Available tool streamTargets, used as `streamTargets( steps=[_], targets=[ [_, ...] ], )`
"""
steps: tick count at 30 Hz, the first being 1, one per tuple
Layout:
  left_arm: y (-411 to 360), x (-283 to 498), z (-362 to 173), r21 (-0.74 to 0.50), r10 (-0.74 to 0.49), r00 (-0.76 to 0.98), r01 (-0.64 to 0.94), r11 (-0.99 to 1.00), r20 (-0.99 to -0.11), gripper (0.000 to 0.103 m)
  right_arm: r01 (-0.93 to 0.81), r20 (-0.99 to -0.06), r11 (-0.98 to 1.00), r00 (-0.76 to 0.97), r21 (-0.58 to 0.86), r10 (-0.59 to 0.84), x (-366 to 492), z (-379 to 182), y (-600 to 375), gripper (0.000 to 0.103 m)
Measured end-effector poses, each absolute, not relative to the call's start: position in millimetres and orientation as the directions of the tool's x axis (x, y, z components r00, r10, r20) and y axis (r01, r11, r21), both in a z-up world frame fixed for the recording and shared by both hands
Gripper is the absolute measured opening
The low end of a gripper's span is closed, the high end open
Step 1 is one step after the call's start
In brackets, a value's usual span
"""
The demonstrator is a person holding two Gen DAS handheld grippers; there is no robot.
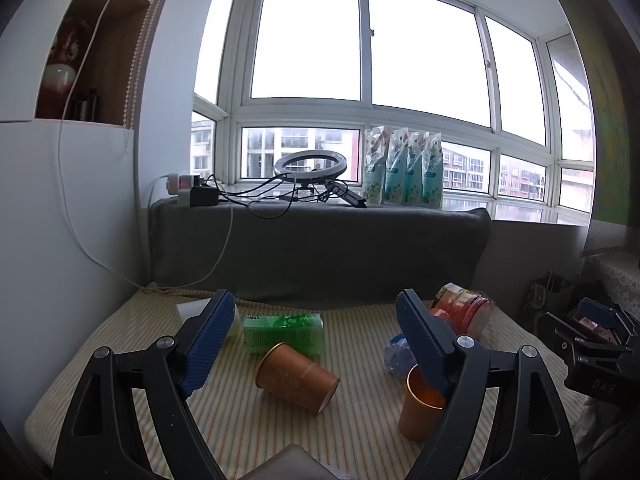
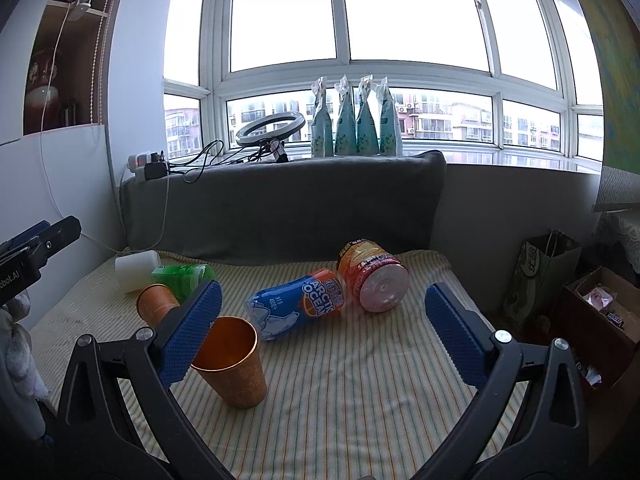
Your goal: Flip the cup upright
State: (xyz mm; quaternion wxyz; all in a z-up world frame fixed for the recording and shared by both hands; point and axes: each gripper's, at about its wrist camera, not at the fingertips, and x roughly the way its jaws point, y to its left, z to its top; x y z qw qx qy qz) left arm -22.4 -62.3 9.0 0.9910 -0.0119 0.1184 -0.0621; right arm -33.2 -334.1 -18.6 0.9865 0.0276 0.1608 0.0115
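Note:
Two copper-coloured cups are on the striped cloth. One cup (image 1: 296, 378) lies on its side, its base toward the green pack; it also shows in the right wrist view (image 2: 157, 305). The other cup (image 1: 418, 408) stands upright, mouth up, and shows in the right wrist view (image 2: 234, 364) too. My left gripper (image 1: 320, 344) is open and empty, hovering above and just short of the lying cup. My right gripper (image 2: 324, 336) is open and empty, its left finger just in front of the upright cup's rim.
A green pack (image 1: 285, 330), a white container (image 2: 136, 270), a blue Arctic Ocean bottle (image 2: 298, 308) and a red-lidded jar (image 2: 372, 280) lie on the cloth. A grey cushion (image 2: 288, 208) backs it. A paper bag (image 2: 538, 276) and a box (image 2: 600, 316) stand at the right.

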Motion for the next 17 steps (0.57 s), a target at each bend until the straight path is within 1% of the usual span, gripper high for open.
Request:
streamTargets(
  steps=[7, 12, 17],
  targets=[
    [-61.3, -22.8, 9.4, -0.039, -0.124, 0.964, 0.119, 0.992, -0.233, 0.083, -0.012, -0.318, 0.998, 0.948, 0.058, 0.029, -33.0, -18.5, -333.5, 0.103],
    [-63.1, -20.0, 7.1, -0.049, -0.147, 0.954, 0.138, 0.989, -0.261, 0.083, -0.011, -0.322, 0.998, 0.946, 0.059, 0.03, -32.6, -18.9, -333.3, 0.103],
    [-62.5, -20.7, 6.1, -0.038, -0.134, 0.959, 0.129, 0.991, -0.251, 0.083, -0.019, -0.324, 0.998, 0.945, 0.058, 0.037, -31.6, -20.9, -331.1, 0.103]
  ],
)
